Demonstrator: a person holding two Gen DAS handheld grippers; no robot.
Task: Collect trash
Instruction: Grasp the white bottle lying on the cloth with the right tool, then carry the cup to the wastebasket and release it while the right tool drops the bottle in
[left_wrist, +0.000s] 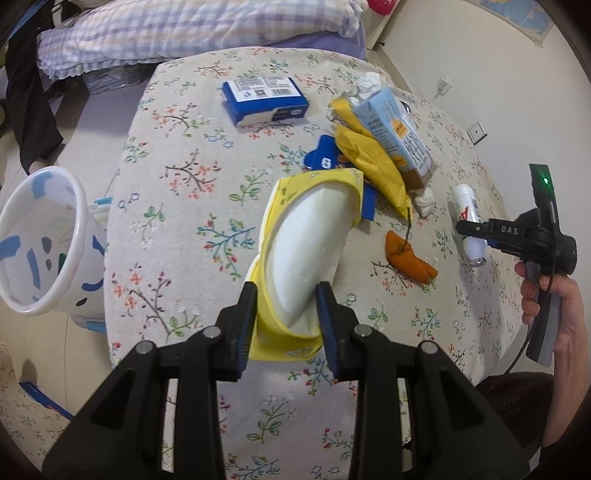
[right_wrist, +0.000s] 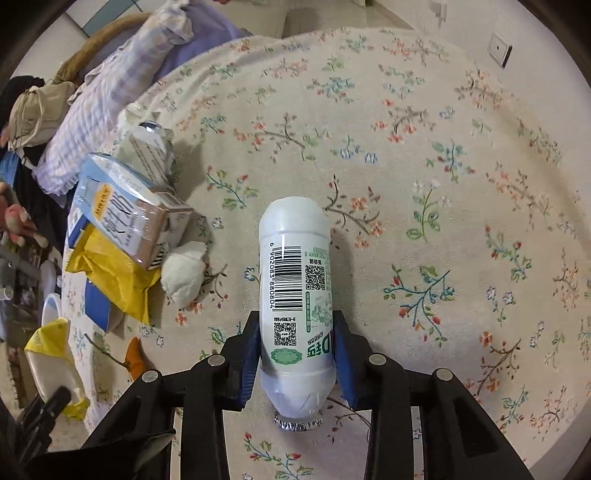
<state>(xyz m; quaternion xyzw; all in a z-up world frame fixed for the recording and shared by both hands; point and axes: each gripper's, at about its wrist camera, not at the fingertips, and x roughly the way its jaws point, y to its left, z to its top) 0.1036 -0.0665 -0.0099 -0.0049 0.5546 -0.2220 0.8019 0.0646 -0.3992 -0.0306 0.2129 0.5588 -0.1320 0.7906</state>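
Note:
My left gripper (left_wrist: 286, 317) is shut on a yellow-and-white wrapper (left_wrist: 306, 243), held just above the floral table; the wrapper also shows in the right wrist view (right_wrist: 51, 354). My right gripper (right_wrist: 297, 354) is shut on a small white bottle (right_wrist: 295, 288) with a barcode and green print, lying on its side; both show in the left wrist view, the gripper (left_wrist: 469, 229) around the bottle (left_wrist: 469, 206). Other trash lies together: a blue-and-brown milk carton (left_wrist: 399, 133), yellow paper (left_wrist: 373, 162), a white tissue wad (right_wrist: 184, 273), orange peel (left_wrist: 406, 258) and a blue box (left_wrist: 264, 98).
A white bin (left_wrist: 44, 240) with blue marks stands off the table's left edge. The floral tablecloth (right_wrist: 443, 184) covers the round table. A checked quilt (left_wrist: 184, 29) lies on a bed behind. A wall with sockets (left_wrist: 478, 131) is on the right.

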